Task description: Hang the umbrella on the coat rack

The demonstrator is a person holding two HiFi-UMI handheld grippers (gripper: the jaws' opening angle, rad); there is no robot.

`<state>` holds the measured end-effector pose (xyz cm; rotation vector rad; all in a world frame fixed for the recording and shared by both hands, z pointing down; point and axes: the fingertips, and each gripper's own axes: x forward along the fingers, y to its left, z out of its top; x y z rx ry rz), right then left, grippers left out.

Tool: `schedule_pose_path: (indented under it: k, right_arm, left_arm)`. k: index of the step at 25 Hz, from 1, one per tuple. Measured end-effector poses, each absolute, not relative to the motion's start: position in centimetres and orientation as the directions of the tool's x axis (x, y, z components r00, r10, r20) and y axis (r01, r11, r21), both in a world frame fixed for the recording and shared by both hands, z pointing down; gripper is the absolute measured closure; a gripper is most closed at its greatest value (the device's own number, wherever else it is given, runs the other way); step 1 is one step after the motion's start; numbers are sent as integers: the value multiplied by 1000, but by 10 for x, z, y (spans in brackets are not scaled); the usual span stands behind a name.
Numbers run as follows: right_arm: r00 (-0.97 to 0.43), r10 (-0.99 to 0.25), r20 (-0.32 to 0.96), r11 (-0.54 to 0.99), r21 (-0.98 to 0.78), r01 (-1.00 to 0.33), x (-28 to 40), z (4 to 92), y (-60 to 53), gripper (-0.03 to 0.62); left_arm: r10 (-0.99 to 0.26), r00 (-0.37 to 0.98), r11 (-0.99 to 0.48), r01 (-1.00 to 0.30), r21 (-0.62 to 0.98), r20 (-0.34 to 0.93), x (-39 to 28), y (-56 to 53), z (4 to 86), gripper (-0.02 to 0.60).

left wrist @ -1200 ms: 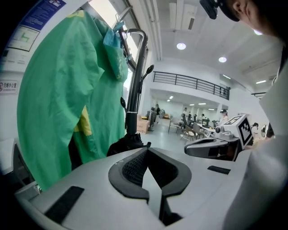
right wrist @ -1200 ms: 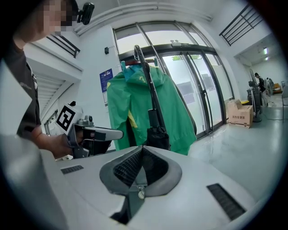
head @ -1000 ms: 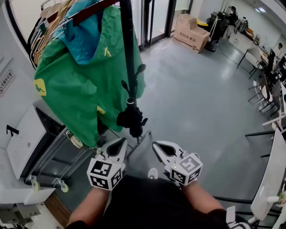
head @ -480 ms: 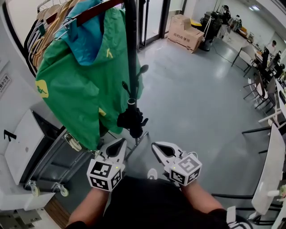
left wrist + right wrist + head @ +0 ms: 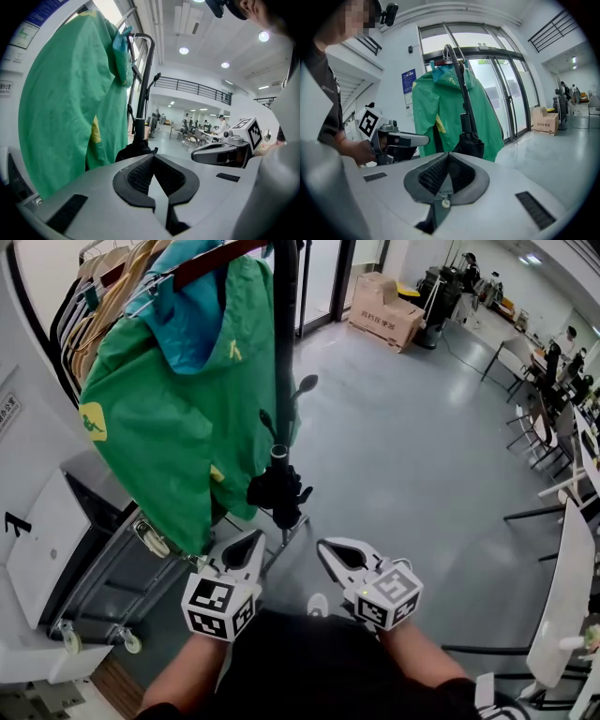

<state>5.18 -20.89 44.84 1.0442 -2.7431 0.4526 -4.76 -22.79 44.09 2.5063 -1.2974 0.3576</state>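
1. Umbrella (image 5: 277, 491), black and folded, hangs upright at the near end of the coat rack (image 5: 211, 259) rail. Both gripper views show a curved handle hooked over the top. The canopy bundle hangs low on the shaft.
2. Green jacket (image 5: 178, 418) hangs on the same rail, just beside the umbrella shaft, toward the rack's middle. I cannot tell whether the cloth touches the shaft.
3. Left gripper (image 5: 251, 542): jaws pressed together with nothing between them. It is held low in front of the person, apart from the umbrella.
4. Right gripper (image 5: 333, 554): jaws likewise closed tight and empty. It sits level with the left one, near the bundle but not touching it.
5. Judgement: the hanging looks done, since the rack alone carries the load and neither claw has hold of anything.
6. Risk A: the hook appears to sit close to the rail's end. A sideways knock could slide it off, and the umbrella would drop.
7. Risk B: both claws point toward the bundle. Any forward drift would brush it, set the shaft swinging and perhaps lift the hook.
8. Risk C: the jacket crowds the shaft, so cloth shifting along the rail could push the handle outward.
9. Risk D: casters (image 5: 70, 634) show on the frame below, which I take for the rack's base. A nudge could roll the rack.
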Motion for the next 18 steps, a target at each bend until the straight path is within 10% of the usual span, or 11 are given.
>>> schedule_pose_path:
  k: [18]
  right_arm:
    - [-734,-621,274,700,-228,-677,51,453,-216,585]
  left_arm:
    - [-747,561,-546,-824,153,356,-49,-235,444,566]
